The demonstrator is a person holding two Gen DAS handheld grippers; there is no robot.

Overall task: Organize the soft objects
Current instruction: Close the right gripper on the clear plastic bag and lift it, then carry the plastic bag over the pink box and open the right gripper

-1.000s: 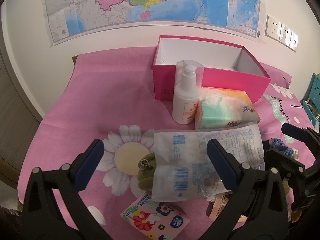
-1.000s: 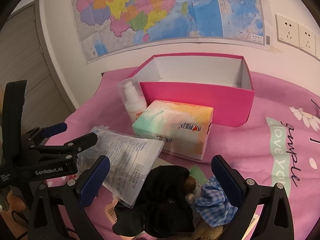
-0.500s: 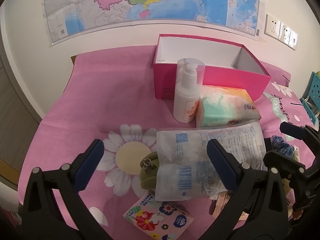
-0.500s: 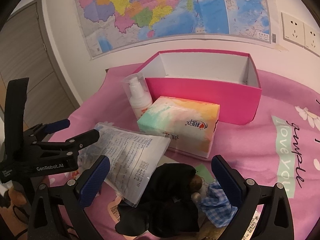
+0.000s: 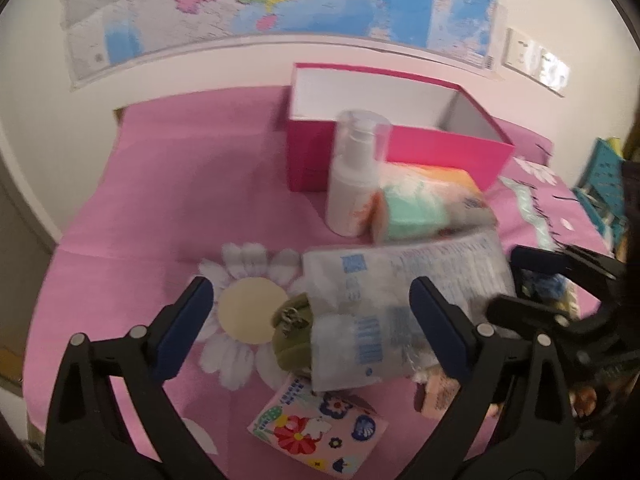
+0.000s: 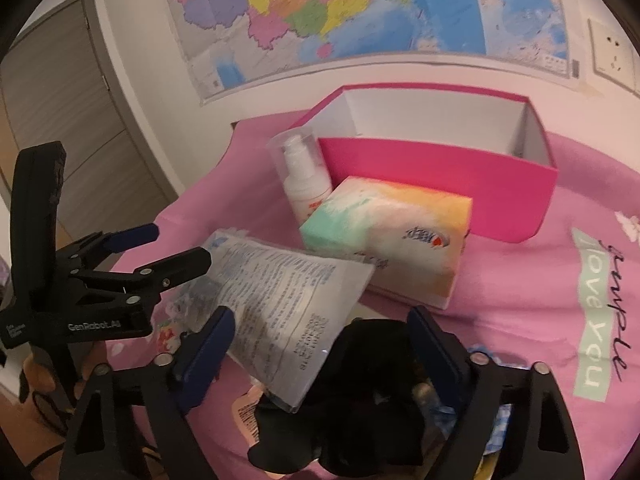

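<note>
An open pink box (image 5: 400, 152) (image 6: 436, 184) stands at the back of the pink cloth. A pastel tissue pack (image 5: 428, 204) (image 6: 392, 236) lies in front of it, with a white plastic bag (image 5: 400, 304) (image 6: 288, 308) nearer. An olive pouch (image 5: 294, 336) peeks from under the bag. A black scrunchie (image 6: 360, 392) and a blue checked scrunchie (image 6: 496, 420) lie low in the right wrist view. My left gripper (image 5: 310, 328) is open above the pouch and bag. My right gripper (image 6: 320, 344) is open above the black scrunchie.
A white pump bottle (image 5: 356, 184) (image 6: 306, 184) stands beside the tissue pack. A flowered packet (image 5: 316, 432) lies near the front edge. The cloth's left side shows a daisy print (image 5: 244, 304). A map hangs on the wall (image 5: 40, 92) behind.
Both grippers have drifted slightly; the left view shifted down and right, now blurred. The right gripper has come a little closer over the black scrunchie. Nothing was gripped.
</note>
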